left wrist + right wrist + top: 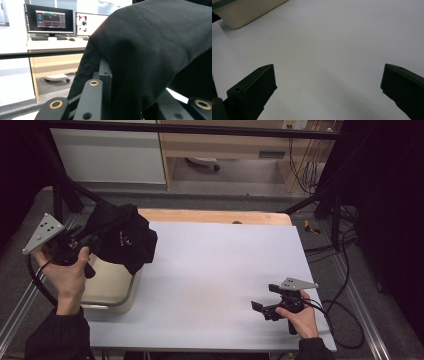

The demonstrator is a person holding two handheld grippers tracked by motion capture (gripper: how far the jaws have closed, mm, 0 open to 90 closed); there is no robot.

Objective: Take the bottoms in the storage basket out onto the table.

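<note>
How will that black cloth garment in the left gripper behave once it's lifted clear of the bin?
The black cloth garment is probably floppy: it hangs in bunched folds from the left gripper above the beige plastic bin. It looks light, since it is held up one-handed. It likely swings and drapes over edges, as it does across the jaws in the left gripper view.

- Tub (112,292): on the table (220,270), at its left edge, near side.
- Garment (122,237): above the tub's far end, hanging from the left gripper (82,242), draped over the tub's far rim.
- Left gripper: above the tub's left side, clamped on the garment.
- Right gripper (262,307): well right of the tub, low over the table's near right corner, jaws apart.
</note>
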